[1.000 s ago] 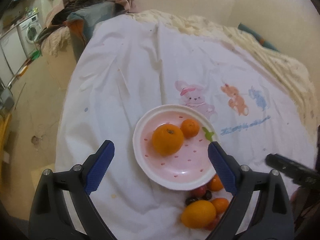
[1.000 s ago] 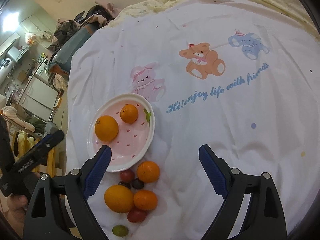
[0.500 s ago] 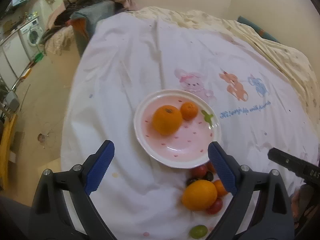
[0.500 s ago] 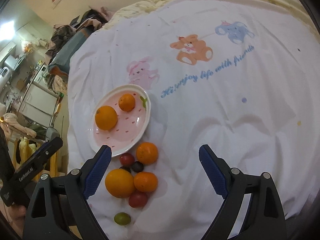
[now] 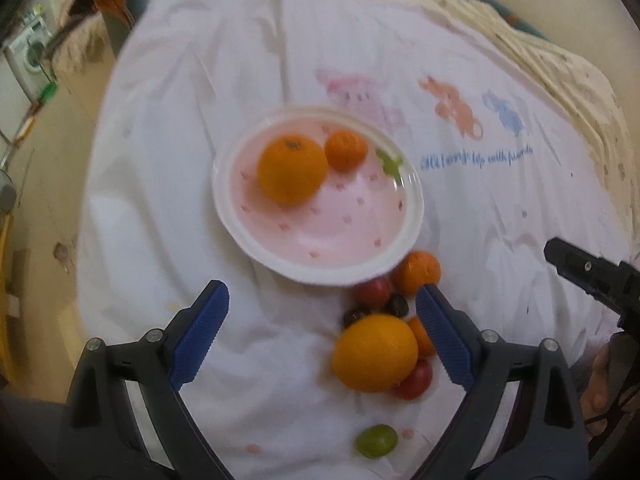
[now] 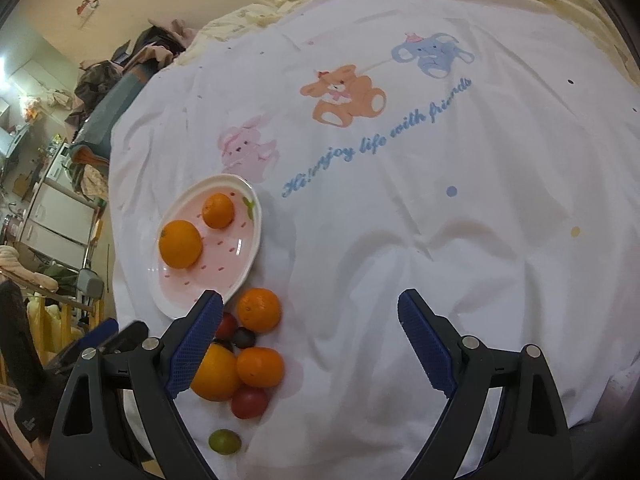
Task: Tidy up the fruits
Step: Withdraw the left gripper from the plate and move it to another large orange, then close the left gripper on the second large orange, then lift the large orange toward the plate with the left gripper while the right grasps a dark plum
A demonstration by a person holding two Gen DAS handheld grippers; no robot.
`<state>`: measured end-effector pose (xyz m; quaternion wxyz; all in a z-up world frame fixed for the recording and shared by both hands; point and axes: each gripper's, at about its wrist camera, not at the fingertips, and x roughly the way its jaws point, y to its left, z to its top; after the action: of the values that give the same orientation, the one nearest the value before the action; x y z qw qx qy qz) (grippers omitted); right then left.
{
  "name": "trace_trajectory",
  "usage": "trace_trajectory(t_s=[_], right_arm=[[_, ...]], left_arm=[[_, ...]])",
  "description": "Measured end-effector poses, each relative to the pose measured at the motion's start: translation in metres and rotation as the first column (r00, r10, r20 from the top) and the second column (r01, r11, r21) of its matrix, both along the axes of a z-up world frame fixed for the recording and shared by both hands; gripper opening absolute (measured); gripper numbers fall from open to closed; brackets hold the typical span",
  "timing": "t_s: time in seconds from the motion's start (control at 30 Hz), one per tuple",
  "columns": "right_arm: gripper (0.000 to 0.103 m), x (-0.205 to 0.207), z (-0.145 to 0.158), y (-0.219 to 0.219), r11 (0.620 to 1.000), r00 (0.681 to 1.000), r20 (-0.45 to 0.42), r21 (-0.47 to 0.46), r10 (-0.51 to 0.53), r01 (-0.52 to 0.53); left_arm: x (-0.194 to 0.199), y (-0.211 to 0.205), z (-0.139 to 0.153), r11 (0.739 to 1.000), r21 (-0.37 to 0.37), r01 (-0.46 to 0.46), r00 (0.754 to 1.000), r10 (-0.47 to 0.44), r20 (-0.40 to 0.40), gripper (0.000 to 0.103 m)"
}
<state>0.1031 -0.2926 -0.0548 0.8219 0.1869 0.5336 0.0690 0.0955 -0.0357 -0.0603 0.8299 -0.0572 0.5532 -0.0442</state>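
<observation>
A bed under a white cartoon-print sheet (image 6: pixel 400 240), fruit piled by a pink plate.

The plate (image 6: pixel 240 256) holds a large orange (image 6: pixel 180 243) and a smaller one (image 6: pixel 218 210); just beside its near rim lie more oranges (image 6: pixel 259 309), red tomatoes (image 6: pixel 249 401), what look like dark grapes in the blurred left view, and a green grape (image 6: pixel 224 441). The left gripper (image 5: pixel 320 336) and right gripper (image 6: pixel 310 344) both hover with jaws wide and empty.

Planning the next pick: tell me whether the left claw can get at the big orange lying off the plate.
Probably yes. The left claw is open and empty, and the big orange lies just inside its right finger, with nothing over it, though smaller fruits crowd it.
</observation>
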Motion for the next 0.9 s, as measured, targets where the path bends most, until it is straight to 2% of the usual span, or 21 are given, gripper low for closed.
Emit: trace_trajectory(t_s=[0.2,0.33,0.47,0.57,0.67,0.77,0.9], right_arm=[[0.091,0.0,-0.005,-0.004,1.0,0.999,-0.028,0.016,-0.018,0.019],[0.091,0.0,-0.005,-0.004,1.0,0.999,-0.028,0.017,-0.017,0.018],[0.091,0.0,-0.006,-0.003,1.0,0.999,-0.032,0.015,-0.014,0.014],[0.091,0.0,-0.007,-0.003,1.0,0.999,-0.036,0.014,-0.014,0.014],[0.091,0.001,-0.007,-0.002,1.0,0.999,-0.04,0.014,-0.013,0.014],[0.091,0.002,-0.008,0.0,1.0,0.999,-0.043,0.002,-0.004,0.004],[0.091,0.001,-0.012,0.002,1.0,0.998,-0.064,-0.005,0.004,-0.005]], left_arm=[[-0.005,-0.023,-0.033,0.998,-0.037,0.052,0.985,-0.058,-0.164,0.092],[-0.007,-0.03,-0.047,0.997,-0.054,0.05,0.976,-0.061,-0.211,0.091],[-0.01,-0.035,-0.062,0.996,-0.053,0.068,0.953,-0.081,-0.291,0.073],[-0.014,-0.037,-0.062,0.993,-0.09,0.073,0.954,-0.096,-0.285,0.06],[-0.017,-0.039,-0.06,0.992,-0.084,0.091,0.955,-0.111,-0.274,0.057],[-0.02,-0.04,-0.054,0.991,-0.024,0.128,0.953,-0.13,-0.274,0.056],[-0.023,-0.028,-0.041,0.995,-0.03,0.1,0.959,-0.105,-0.264,0.056]])
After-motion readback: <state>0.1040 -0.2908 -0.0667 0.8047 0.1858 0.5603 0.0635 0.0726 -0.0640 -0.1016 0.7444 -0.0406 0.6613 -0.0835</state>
